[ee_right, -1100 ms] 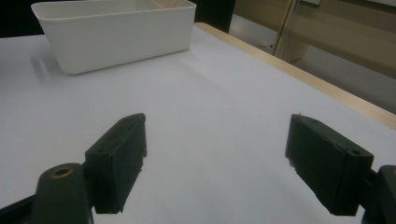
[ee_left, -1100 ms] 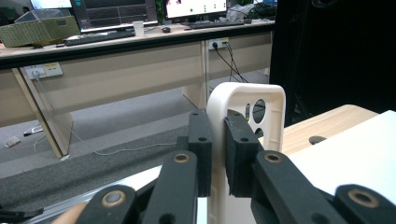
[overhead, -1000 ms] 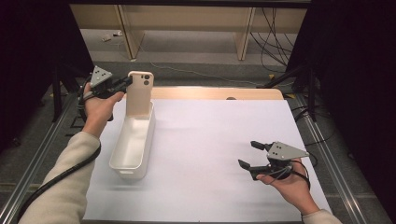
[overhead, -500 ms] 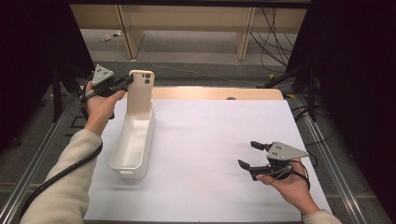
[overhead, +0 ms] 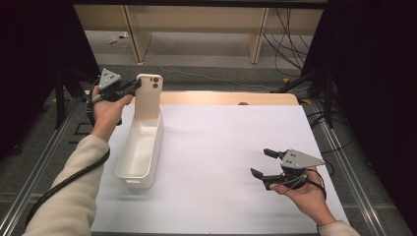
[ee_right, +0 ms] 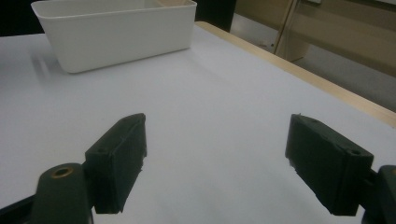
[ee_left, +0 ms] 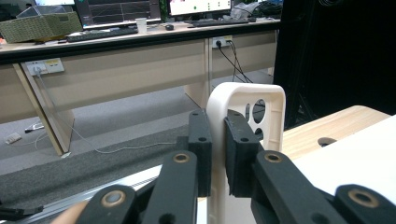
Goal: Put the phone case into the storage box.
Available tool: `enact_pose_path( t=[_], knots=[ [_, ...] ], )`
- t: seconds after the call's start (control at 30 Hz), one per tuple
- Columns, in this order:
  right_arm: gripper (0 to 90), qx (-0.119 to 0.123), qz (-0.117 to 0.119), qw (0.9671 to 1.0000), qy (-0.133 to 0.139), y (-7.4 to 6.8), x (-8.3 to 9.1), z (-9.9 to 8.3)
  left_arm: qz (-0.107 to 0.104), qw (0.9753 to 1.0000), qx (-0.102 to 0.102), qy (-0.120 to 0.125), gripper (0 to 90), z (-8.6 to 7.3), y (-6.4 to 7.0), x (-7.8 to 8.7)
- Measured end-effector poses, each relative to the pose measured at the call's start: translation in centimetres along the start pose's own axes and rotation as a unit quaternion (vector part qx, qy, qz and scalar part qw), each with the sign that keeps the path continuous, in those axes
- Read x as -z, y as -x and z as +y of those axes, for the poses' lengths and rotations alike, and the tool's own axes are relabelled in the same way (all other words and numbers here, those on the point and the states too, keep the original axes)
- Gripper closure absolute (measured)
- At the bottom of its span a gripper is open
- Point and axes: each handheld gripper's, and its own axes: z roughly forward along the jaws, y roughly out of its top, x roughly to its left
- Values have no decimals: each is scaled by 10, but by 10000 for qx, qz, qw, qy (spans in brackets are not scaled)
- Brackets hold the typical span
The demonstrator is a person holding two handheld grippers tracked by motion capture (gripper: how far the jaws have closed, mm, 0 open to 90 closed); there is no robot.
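my left gripper [overhead: 135, 87] pinches the cream phone case [overhead: 148, 97] upright over the white bin [overhead: 140, 152]; no readable writing on it. my right gripper [overhead: 261, 164] hangs spread, holding nothing.

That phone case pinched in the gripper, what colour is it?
Cream-white phone case, clearest in the left gripper view.

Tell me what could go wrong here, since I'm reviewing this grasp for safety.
The left gripper pinches only one thin side edge of the phone case, so it might twist or slip. The case stands at the far end of the white bin; released there, it may tip outside. The right gripper is too far to help.
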Motion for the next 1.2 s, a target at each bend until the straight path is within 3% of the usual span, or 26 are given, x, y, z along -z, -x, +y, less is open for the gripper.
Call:
enact_pose_path(
  t=[1.2],
  knots=[
    [219,2,20,10000,-7,0,-1,-1,14,9998,115,-144,818,-16,-8,-12]
  ],
)
